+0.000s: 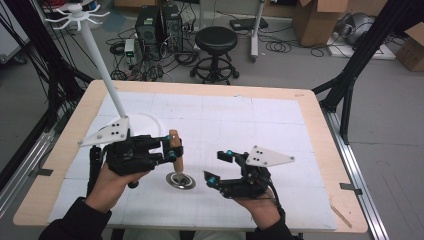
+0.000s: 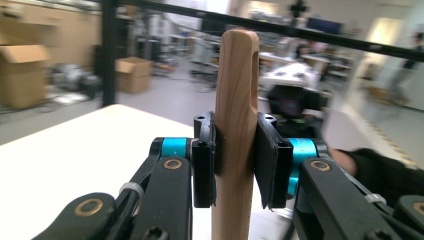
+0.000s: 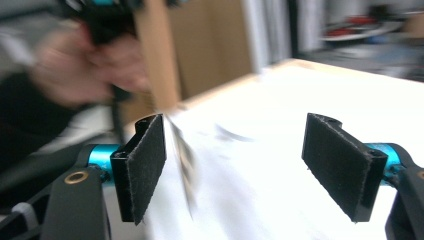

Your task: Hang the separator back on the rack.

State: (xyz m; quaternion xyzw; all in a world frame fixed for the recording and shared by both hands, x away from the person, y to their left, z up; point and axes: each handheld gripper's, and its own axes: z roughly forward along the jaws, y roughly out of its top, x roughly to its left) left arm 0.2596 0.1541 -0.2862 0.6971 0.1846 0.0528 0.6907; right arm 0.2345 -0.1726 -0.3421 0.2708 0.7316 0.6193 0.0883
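High view: the left claw (image 1: 172, 148) is clamped on a wooden handle (image 1: 176, 150) that stands nearly upright over the white bench (image 1: 225, 120); at the handle's lower end a round metal strainer head (image 1: 180, 180) sits on or just above the bench surface (which of the two cannot be told). The right claw (image 1: 218, 165) is near, to the right of the strainer, its jaws spread apart and gripping nothing; a hand (image 1: 257, 207) in a dark sleeve carries it. Behind the left claw a white rack pole (image 1: 102, 65) rises at a slant from a ring base on the bench; a black stool (image 1: 216, 45) stands on the floor beyond. Left gripper view: both pads (image 2: 204, 165) press the wooden handle's flat sides, the handle rising above them. Right gripper view: its own jaws stand wide apart, with the blurred handle (image 3: 157, 60) and a hand (image 3: 75, 70) farther off.
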